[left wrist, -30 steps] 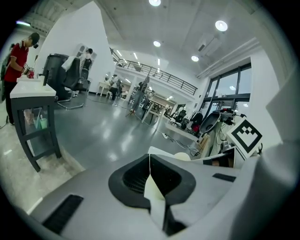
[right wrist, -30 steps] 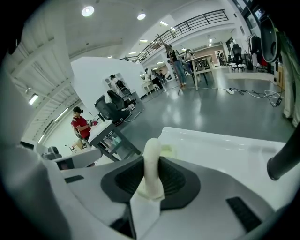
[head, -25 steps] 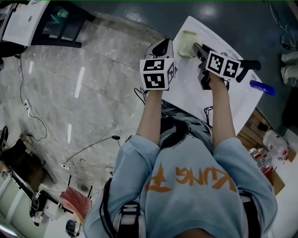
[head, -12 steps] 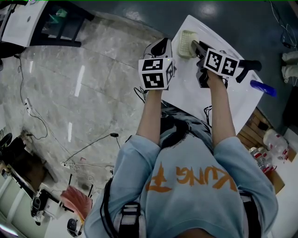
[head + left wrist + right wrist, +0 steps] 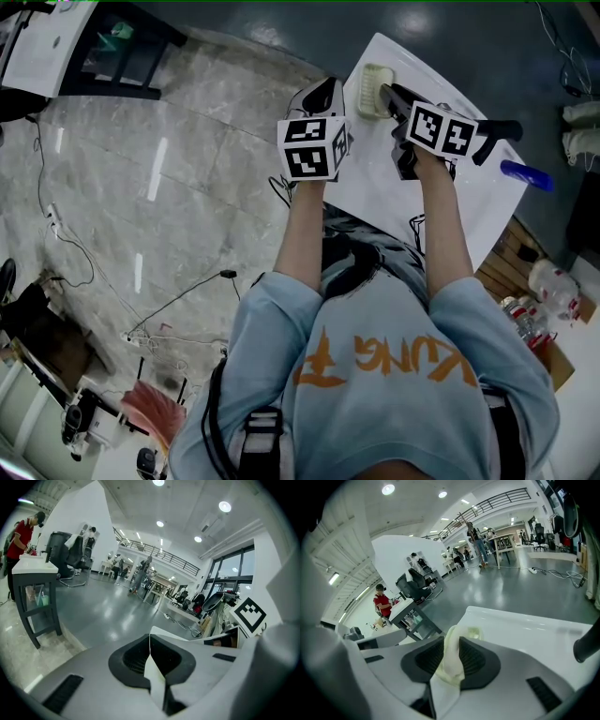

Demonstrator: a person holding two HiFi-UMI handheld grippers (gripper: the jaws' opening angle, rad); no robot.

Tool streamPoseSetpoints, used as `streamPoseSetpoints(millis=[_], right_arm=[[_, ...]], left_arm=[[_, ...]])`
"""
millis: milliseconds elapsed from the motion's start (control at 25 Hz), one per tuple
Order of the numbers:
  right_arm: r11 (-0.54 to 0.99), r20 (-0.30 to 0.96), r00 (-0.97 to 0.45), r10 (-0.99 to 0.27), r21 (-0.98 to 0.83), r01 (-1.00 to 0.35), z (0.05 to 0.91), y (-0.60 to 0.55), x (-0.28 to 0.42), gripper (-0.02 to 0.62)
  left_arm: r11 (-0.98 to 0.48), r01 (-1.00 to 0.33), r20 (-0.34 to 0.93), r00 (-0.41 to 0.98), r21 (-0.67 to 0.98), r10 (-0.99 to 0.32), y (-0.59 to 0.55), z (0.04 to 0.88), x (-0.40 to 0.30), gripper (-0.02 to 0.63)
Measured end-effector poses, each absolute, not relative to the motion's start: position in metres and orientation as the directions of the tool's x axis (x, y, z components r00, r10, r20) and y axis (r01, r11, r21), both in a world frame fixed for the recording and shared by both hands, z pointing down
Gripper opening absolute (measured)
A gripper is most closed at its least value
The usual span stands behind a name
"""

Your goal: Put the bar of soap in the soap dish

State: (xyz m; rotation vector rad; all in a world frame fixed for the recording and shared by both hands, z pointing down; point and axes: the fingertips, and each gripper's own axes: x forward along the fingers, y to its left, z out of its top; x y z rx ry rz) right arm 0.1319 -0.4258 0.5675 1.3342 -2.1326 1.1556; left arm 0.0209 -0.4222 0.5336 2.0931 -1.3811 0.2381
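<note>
The right gripper (image 5: pixel 451 646) has its jaws clamped on the bar of soap (image 5: pixel 450 665), a pale, soft-edged slab standing upright between the dark ribbed pads (image 5: pixel 474 660). Just past the soap, at about one o'clock, the soap dish (image 5: pixel 474 633) sits on the white table (image 5: pixel 525 634); whether soap and dish touch I cannot tell. In the head view the left gripper (image 5: pixel 323 94) hangs at nine o'clock of the right one, beside the table's edge, jaws pressed together on nothing. A blue object (image 5: pixel 526 175) lies at four o'clock.

Arms outstretched; left gripper (image 5: pixel 325 94) jaws together (empty); right gripper (image 5: pixel 390 93) jaws clamping soap (image 5: pixel 451 663).
</note>
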Motion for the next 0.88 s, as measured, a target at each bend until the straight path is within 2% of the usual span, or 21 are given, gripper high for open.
streamPoseSetpoints(millis=[600, 880], right_arm=[[0.253, 0.676, -0.485, -0.554, -0.418, -0.872, 0.565, -0.414, 0.117, 0.114], [0.339, 0.531, -0.519, -0.670, -0.403, -0.850, 0.518, -0.420, 0.109, 0.063]], left_arm=[[-0.263, -0.881, 0.450, 0.433, 0.393, -0.781, -0.414, 0.527, 0.008, 0.025], [-0.308, -0.869, 0.396, 0.459, 0.388, -0.795, -0.414, 0.506, 0.008, 0.025]])
